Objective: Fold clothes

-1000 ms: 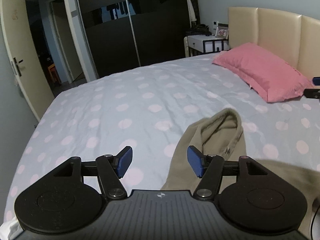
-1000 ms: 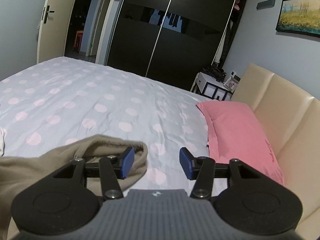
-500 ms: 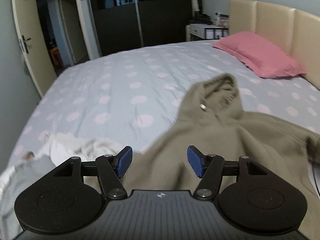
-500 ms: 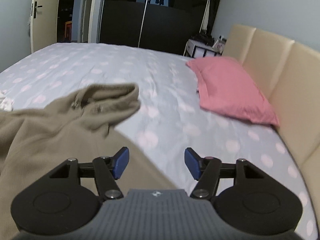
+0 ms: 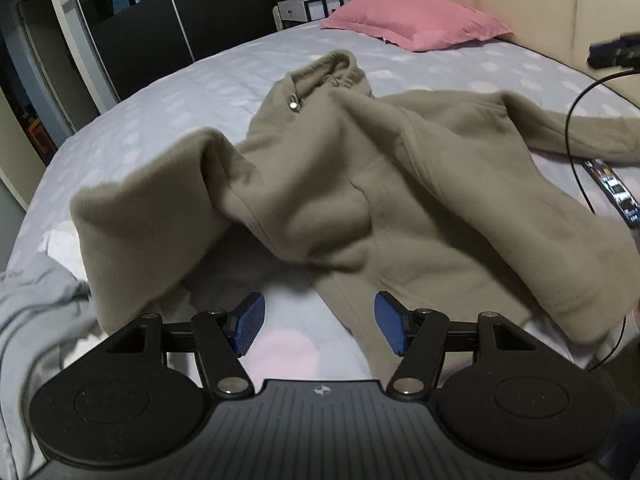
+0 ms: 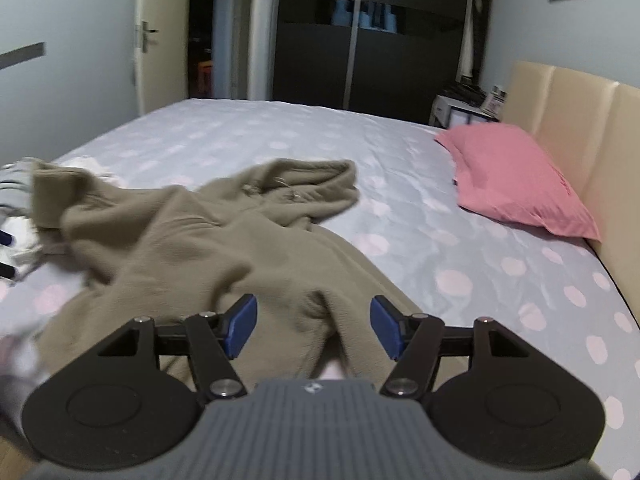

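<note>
- On the polka-dot bed [image 6: 280, 128] lies a tan hoodie [image 5: 380, 184], rumpled and not yet flat, with its hood [image 5: 324, 70] toward twelve o'clock and the pink pillow [image 5: 416, 20] beyond it at about one o'clock.
- One sleeve [image 5: 132, 224] is bunched and doubled over at nine o'clock in the left view; the other sleeve [image 5: 576, 128] stretches out toward three o'clock.
- Pale clothes [image 5: 36, 304] sit heaped at the bed's edge, around eight o'clock, just beside the bunched sleeve.
- Left claw [image 5: 316, 322] is released, its blue pads wide apart over bare sheet just beside the hoodie's lower edge, grasping nothing.
- Right claw [image 6: 312, 326] is likewise released, pads spread above a ridge of the hoodie's body; whether they touch the cloth I cannot tell.
- Judging from this, the step in hand is laying the hoodie out, before any fold is made.
- Next move likely calls for each claw to pinch a hem corner or shoulder and draw the cloth flat, then free the doubled sleeve.
- A black cable [image 5: 576, 120] and a phone-like thing [image 5: 616, 192] lie on the three o'clock side and could snag.
</note>
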